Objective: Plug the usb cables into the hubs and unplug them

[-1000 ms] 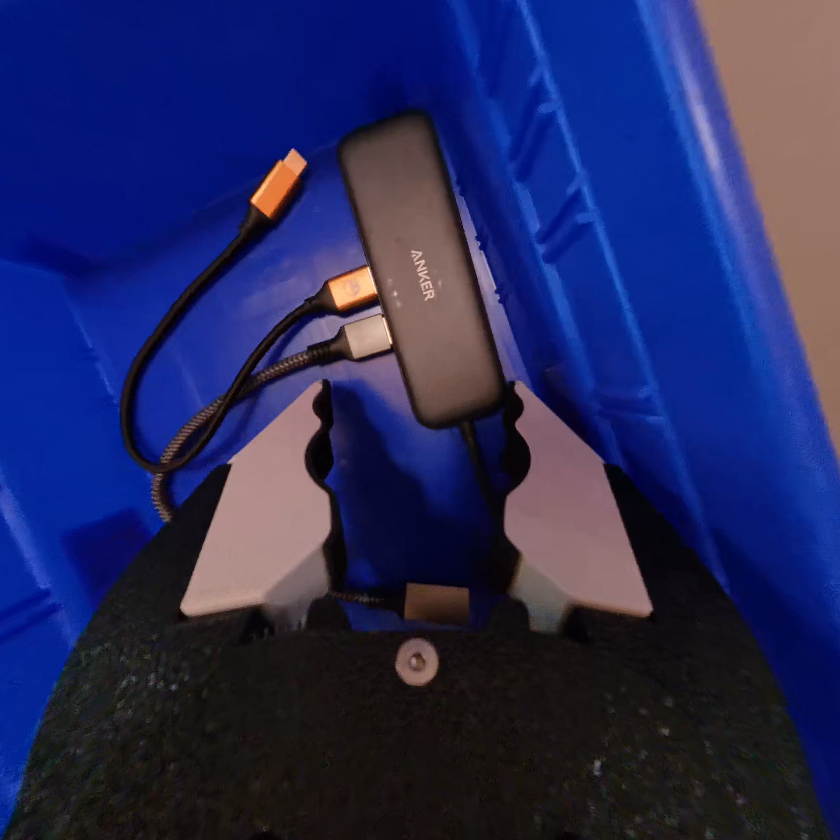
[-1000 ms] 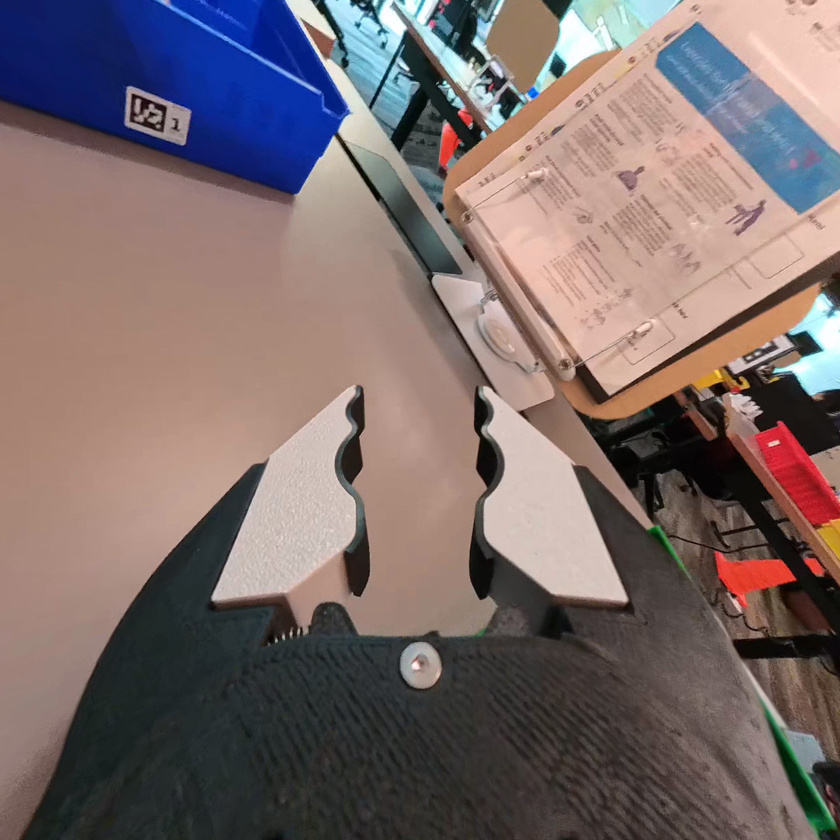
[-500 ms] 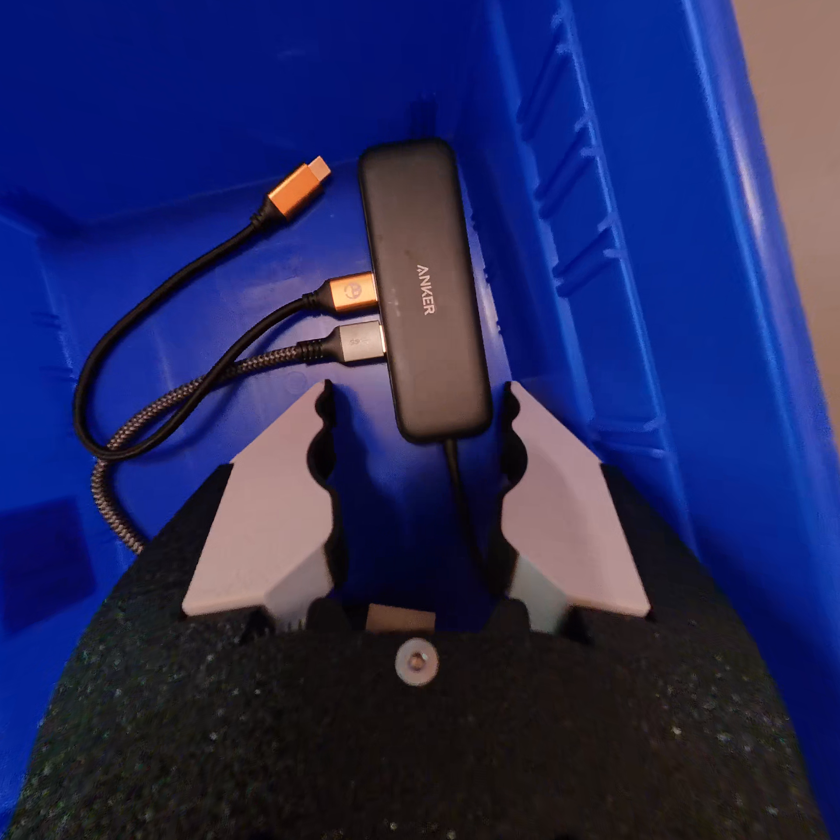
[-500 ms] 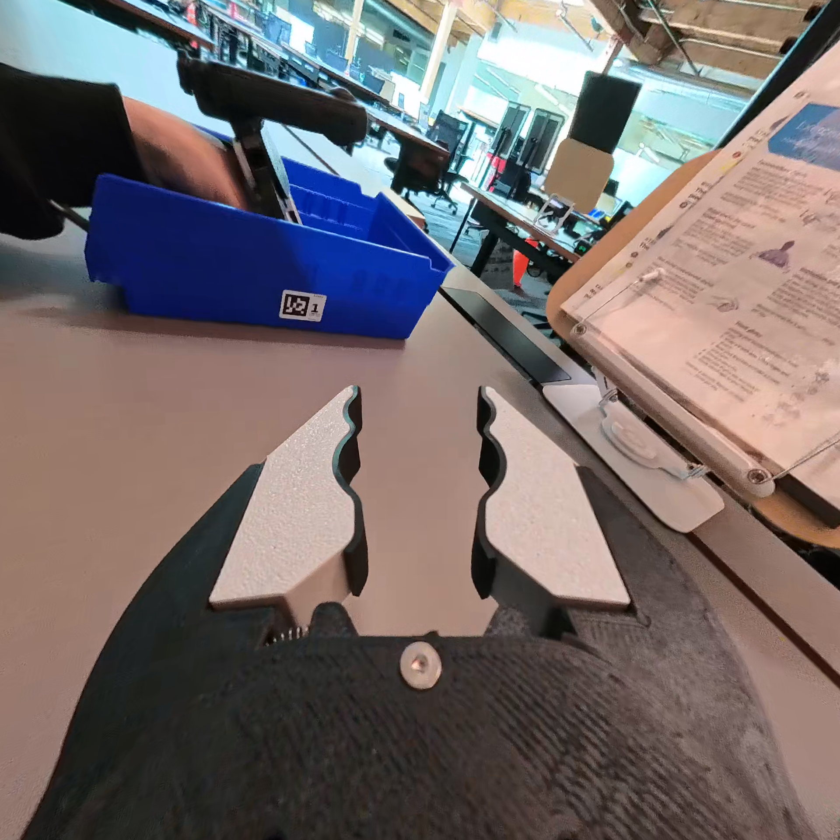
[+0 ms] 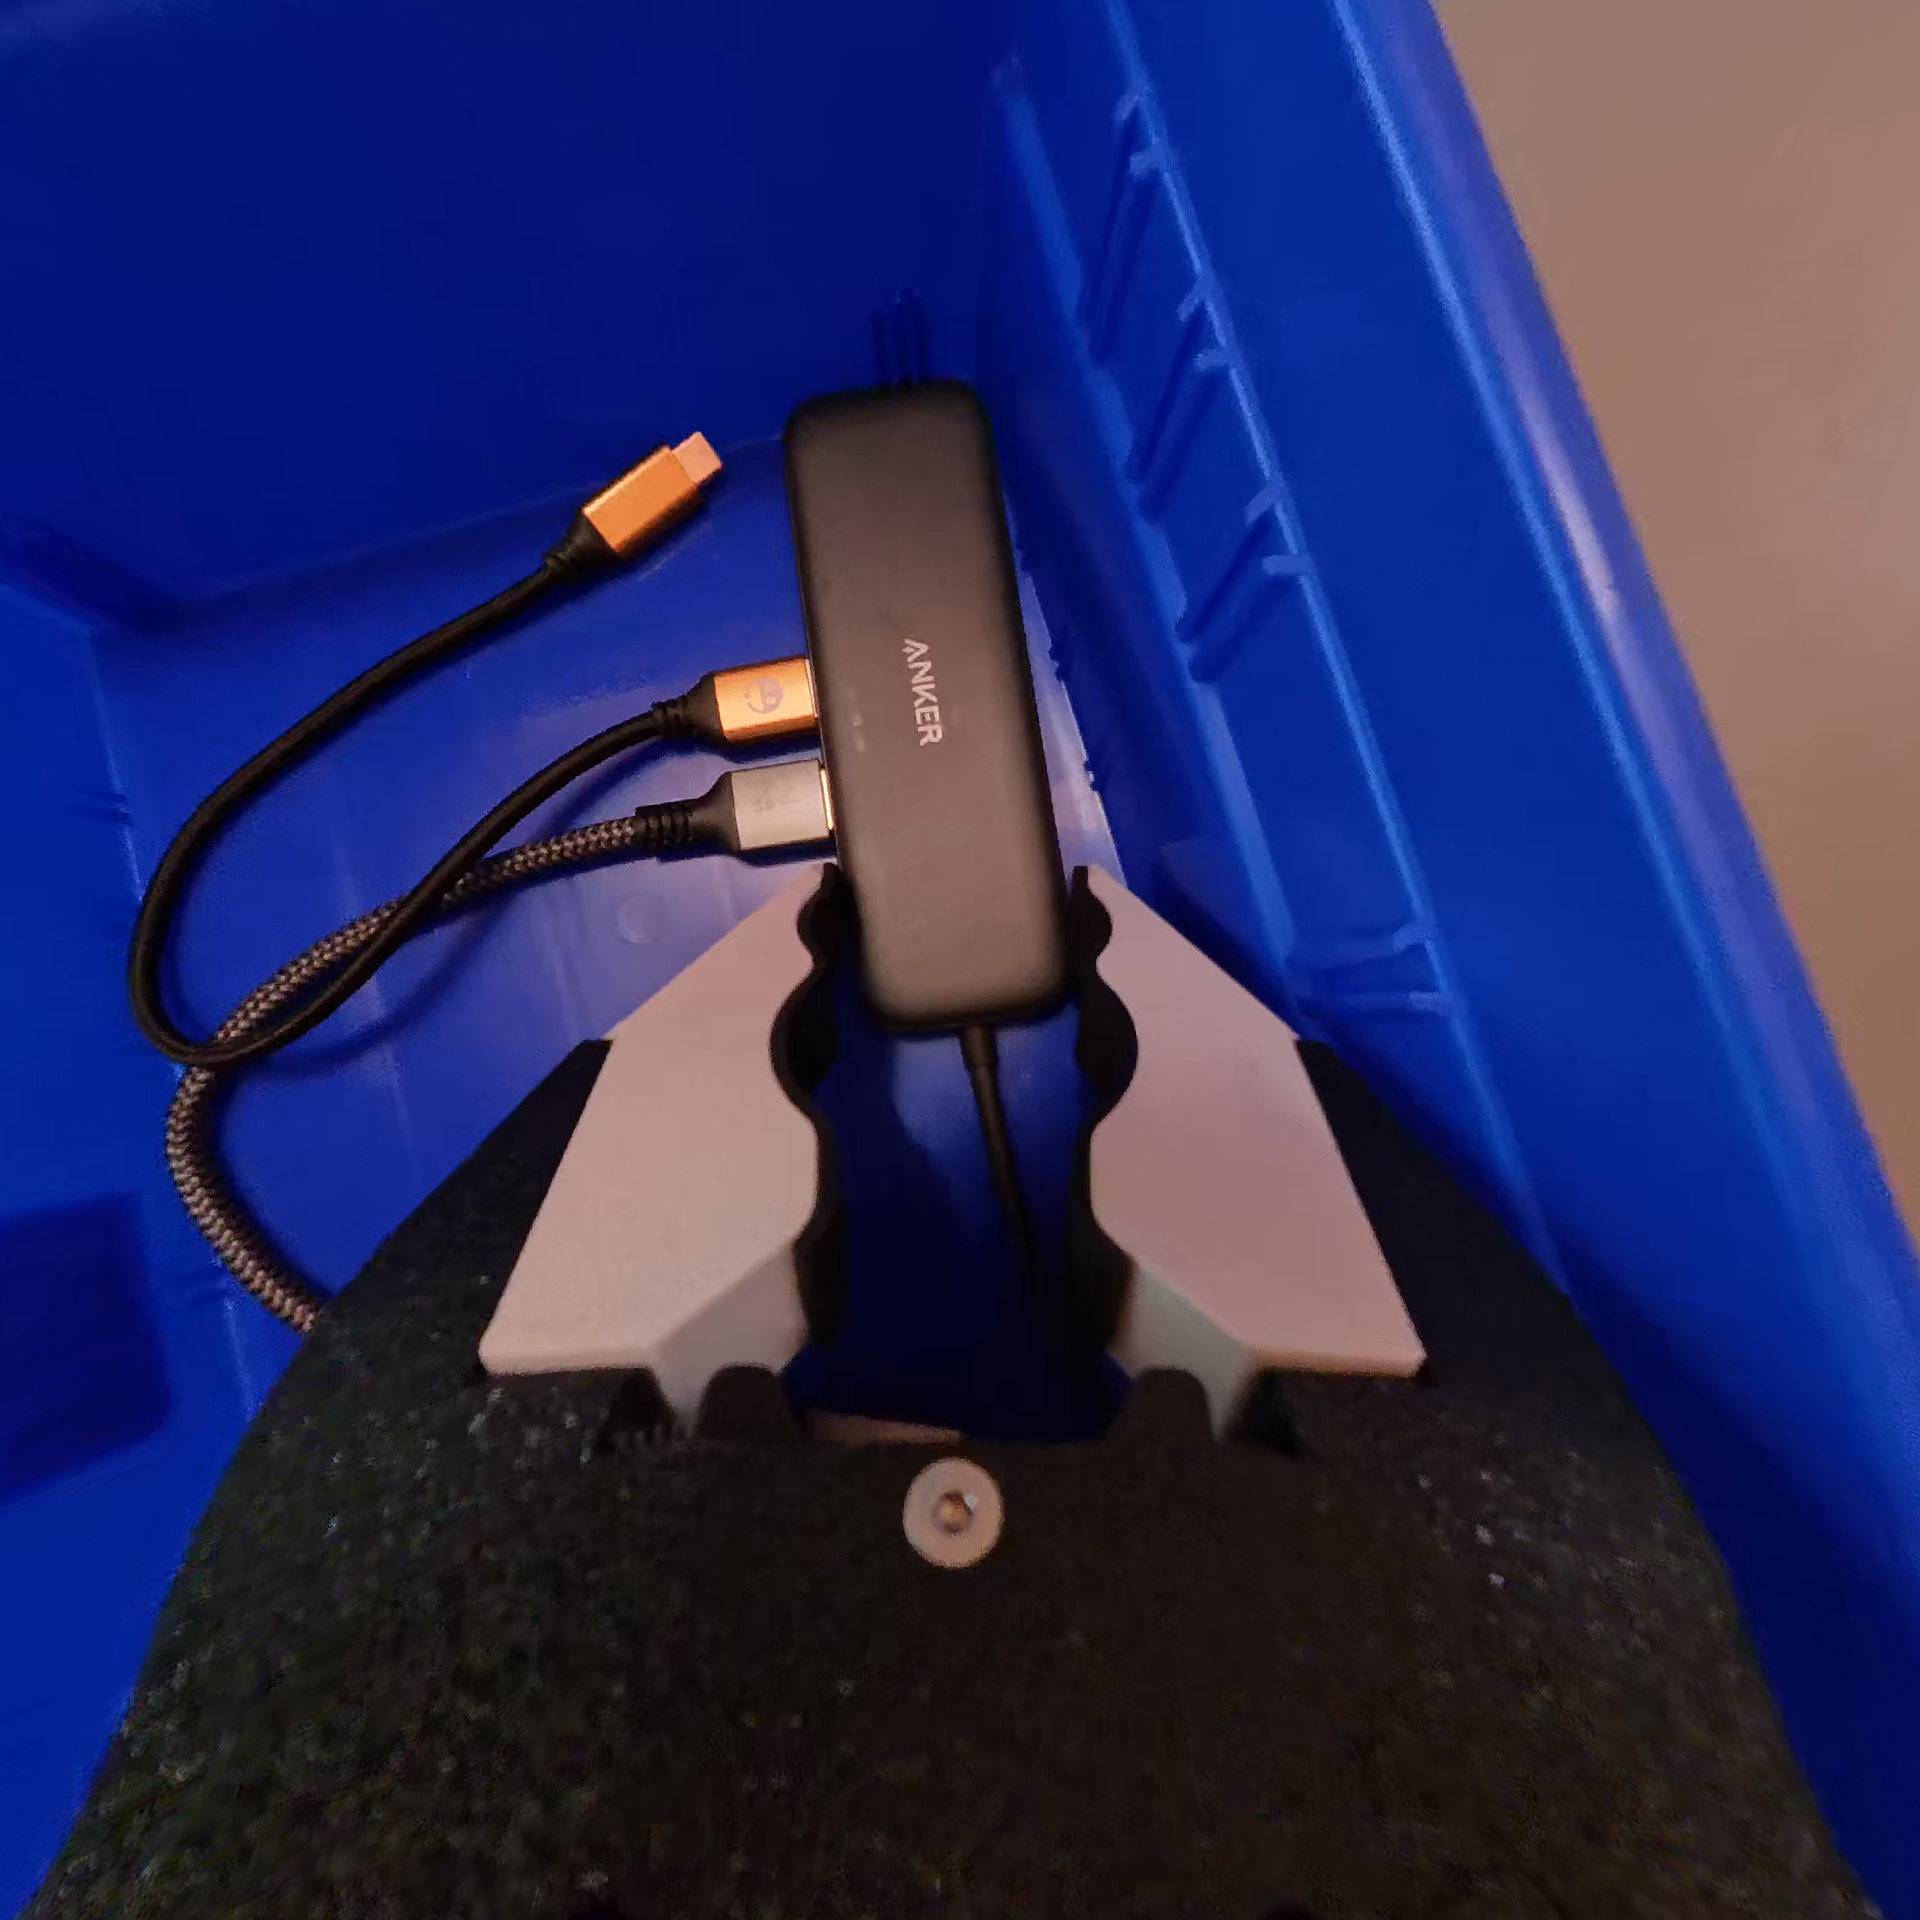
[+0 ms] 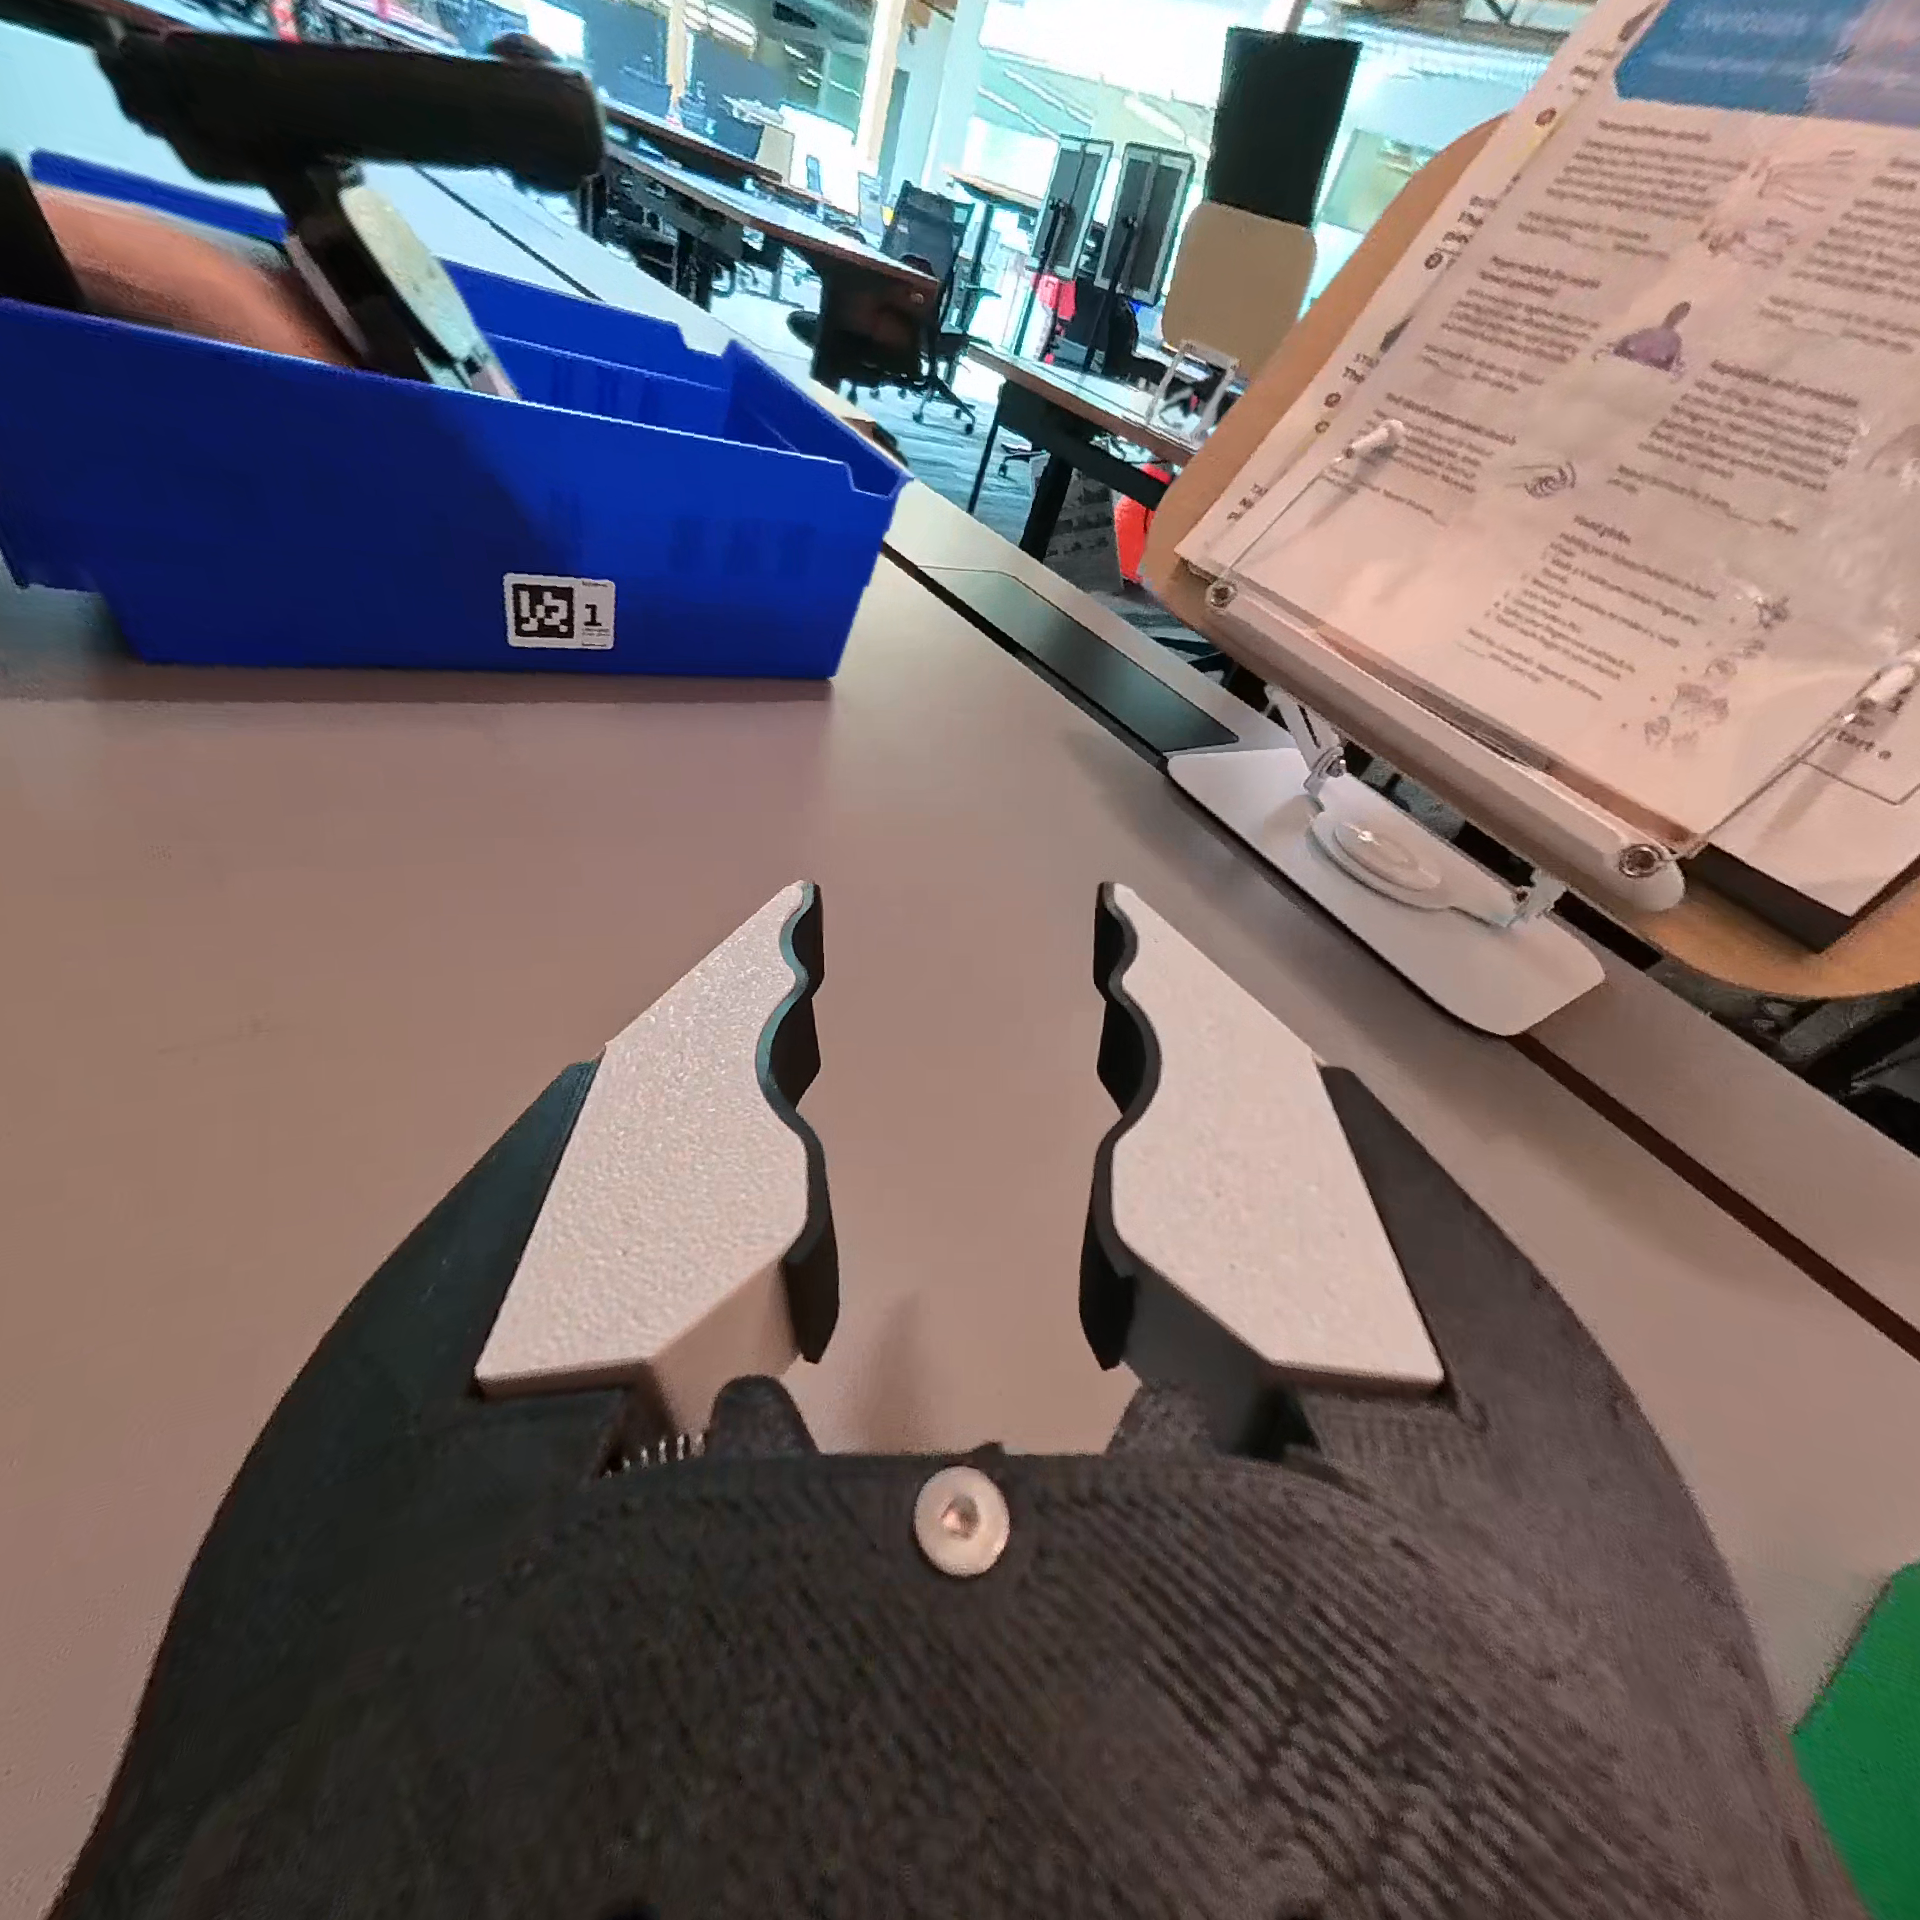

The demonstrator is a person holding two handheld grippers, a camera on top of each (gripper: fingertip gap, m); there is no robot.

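A dark grey USB hub (image 5: 925, 707) lies inside a blue bin (image 5: 1299, 623), close to its right wall. An orange plug (image 5: 764, 701) and a grey plug (image 5: 774, 810) sit in its left side. The orange cable's free end (image 5: 649, 499) lies on the bin floor. My left gripper (image 5: 951, 883) has its fingers against both sides of the hub's near end, and the hub's own lead runs back between them. My right gripper (image 6: 958, 914) is open and empty over the table (image 6: 416, 883). The bin (image 6: 312, 540) shows far left there, with the left gripper (image 6: 395, 291) reaching into it.
A document stand (image 6: 1558, 520) with printed sheets stands at the right on a white base (image 6: 1455, 935). A black strip (image 6: 1070, 644) is set into the table behind the bin. A green patch (image 6: 1870, 1714) shows at the lower right. Desks and chairs fill the background.
My left gripper moved forward and its fingers narrowed onto the hub's near end. My right gripper swung level, so the bin and the left gripper came into its view.
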